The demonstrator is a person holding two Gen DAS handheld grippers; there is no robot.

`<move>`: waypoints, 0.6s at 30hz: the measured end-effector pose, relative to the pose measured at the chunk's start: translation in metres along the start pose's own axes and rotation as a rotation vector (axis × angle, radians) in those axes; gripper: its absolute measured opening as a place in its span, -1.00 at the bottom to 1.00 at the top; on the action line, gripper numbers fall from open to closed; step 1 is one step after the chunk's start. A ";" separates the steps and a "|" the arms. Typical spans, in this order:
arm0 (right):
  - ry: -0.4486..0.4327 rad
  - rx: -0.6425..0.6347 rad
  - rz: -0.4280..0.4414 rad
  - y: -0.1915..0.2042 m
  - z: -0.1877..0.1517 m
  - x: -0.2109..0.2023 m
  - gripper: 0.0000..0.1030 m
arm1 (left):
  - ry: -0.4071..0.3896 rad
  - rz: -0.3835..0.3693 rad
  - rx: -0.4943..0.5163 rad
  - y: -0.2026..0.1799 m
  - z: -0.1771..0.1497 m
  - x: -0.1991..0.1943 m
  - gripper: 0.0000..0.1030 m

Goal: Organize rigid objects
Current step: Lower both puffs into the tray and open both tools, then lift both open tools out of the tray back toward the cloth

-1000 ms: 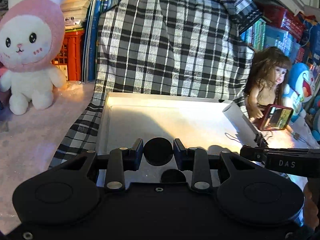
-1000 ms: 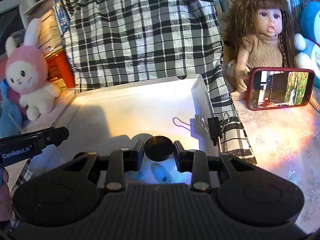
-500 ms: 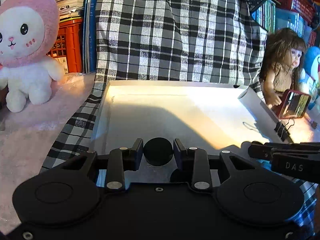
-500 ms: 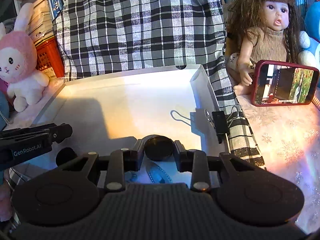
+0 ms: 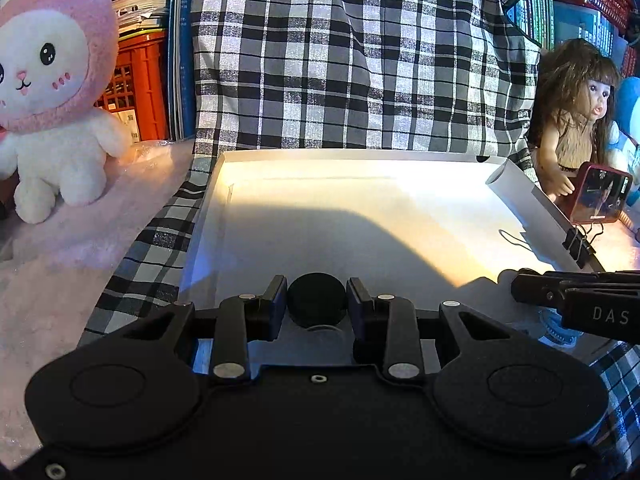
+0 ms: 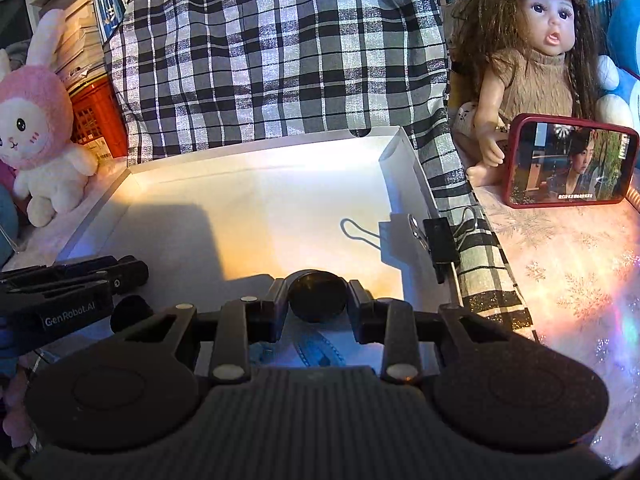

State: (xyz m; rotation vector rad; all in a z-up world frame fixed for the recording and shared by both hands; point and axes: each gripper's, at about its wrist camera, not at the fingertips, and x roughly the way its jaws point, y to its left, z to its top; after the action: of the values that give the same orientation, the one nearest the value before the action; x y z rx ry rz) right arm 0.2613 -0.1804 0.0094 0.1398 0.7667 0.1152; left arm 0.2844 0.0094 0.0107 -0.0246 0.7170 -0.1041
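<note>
We see a round black disc [image 5: 317, 301] pinched between our left gripper's [image 5: 317, 305] closed-in fingers, low over the near end of the shallow white cardboard tray [image 5: 360, 216] | a second dark round disc [image 6: 317, 296] clamped likewise in our right gripper [image 6: 318, 300]; same tray [image 6: 256, 200] | black binder clip [image 6: 440, 240] on tray's right wall; long-haired doll [image 6: 536, 52] beyond

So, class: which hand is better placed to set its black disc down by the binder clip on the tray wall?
Right, probably. The right gripper grips its disc just short of the binder clip; from the left gripper the clip lies far right, beyond the right gripper.
</note>
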 end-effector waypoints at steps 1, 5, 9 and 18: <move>-0.006 0.008 0.003 -0.001 0.000 -0.001 -0.21 | 0.003 0.003 0.001 -0.001 0.000 -0.001 -0.40; -0.024 0.022 0.019 -0.002 0.001 -0.009 0.05 | -0.029 0.002 0.027 -0.003 0.004 -0.017 -0.10; -0.062 0.013 0.018 -0.001 0.001 -0.024 0.18 | -0.064 -0.017 0.010 -0.002 0.006 -0.038 0.02; -0.162 -0.111 -0.009 0.011 -0.022 -0.078 0.54 | -0.105 -0.039 0.032 -0.012 -0.021 -0.100 0.42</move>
State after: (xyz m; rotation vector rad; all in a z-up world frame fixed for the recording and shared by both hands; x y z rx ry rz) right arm 0.1896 -0.1798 0.0484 0.0396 0.5980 0.1359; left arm 0.1946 0.0080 0.0609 -0.0132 0.6100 -0.1500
